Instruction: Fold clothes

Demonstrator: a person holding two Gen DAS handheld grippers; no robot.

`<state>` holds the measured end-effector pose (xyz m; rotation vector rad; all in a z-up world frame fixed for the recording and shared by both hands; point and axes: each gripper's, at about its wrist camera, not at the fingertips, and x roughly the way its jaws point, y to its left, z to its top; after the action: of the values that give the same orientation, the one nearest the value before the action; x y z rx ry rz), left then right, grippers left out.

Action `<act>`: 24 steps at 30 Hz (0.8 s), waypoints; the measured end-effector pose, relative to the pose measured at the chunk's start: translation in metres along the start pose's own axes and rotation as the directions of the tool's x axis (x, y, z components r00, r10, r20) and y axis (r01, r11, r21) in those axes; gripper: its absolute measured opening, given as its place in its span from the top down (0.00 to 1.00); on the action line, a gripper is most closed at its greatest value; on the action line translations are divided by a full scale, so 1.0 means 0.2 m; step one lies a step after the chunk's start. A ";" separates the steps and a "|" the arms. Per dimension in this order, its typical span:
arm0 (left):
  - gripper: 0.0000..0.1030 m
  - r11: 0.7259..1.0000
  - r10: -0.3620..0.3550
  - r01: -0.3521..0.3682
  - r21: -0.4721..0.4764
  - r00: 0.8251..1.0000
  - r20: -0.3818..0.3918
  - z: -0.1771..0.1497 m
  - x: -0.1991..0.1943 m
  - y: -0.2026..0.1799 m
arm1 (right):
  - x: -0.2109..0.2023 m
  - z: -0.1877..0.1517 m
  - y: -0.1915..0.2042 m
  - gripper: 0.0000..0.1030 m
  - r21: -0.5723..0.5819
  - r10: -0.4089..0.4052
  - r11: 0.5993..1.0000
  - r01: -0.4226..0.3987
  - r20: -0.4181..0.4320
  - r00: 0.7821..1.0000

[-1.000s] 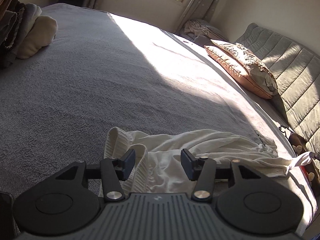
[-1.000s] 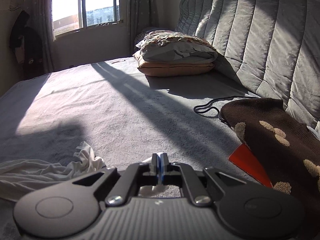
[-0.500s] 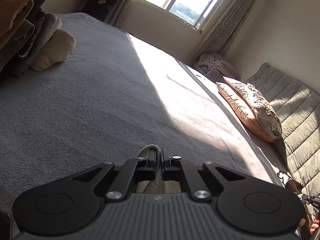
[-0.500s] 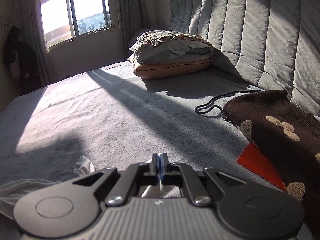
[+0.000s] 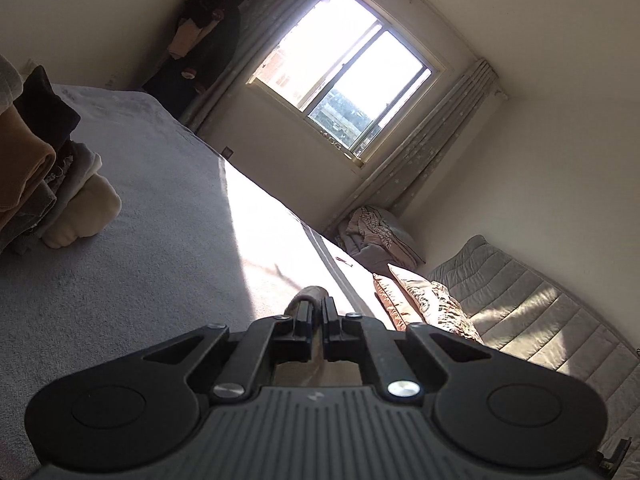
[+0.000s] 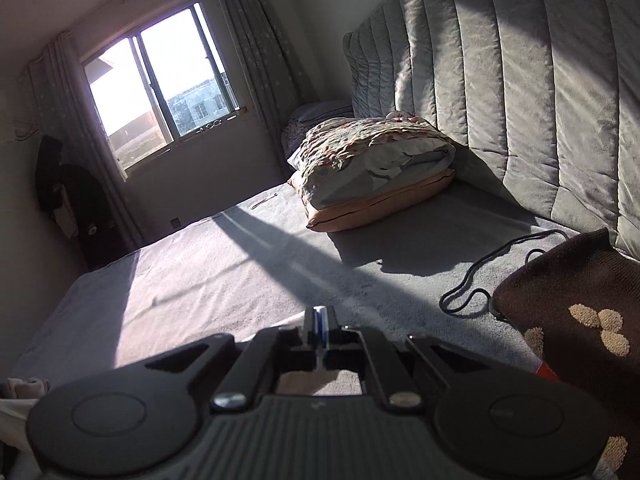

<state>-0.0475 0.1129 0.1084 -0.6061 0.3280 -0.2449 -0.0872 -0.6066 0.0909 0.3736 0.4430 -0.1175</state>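
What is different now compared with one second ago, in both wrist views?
The left gripper, open over the white garment a second ago, closed on a fold of the cloth and lifted it; the bed now lies lower in its view. The right gripper stayed shut and rose too. The pillows and folded stack did not move.
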 end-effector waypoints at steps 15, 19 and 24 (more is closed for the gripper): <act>0.96 0.979 0.198 -0.176 0.104 0.940 -0.278 -0.38 -0.31 0.30 | -0.12 -0.65 -0.22 0.98 -0.147 -0.028 0.989 -0.021 -0.324 0.946; 0.96 0.990 0.130 -0.115 0.083 0.969 -0.211 -0.28 -0.36 0.23 | -0.29 -0.45 -0.12 0.98 -0.128 0.065 0.988 -0.091 -0.196 0.979; 0.95 0.995 0.078 -0.054 0.089 0.955 -0.287 -0.35 -0.31 0.20 | -0.28 -0.45 -0.07 0.97 -0.179 0.040 0.980 -0.085 -0.242 0.970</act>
<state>-0.1258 0.1299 0.0452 -0.4784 0.6187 -0.2819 -0.1753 -0.5847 0.0356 0.2150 0.6726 0.0323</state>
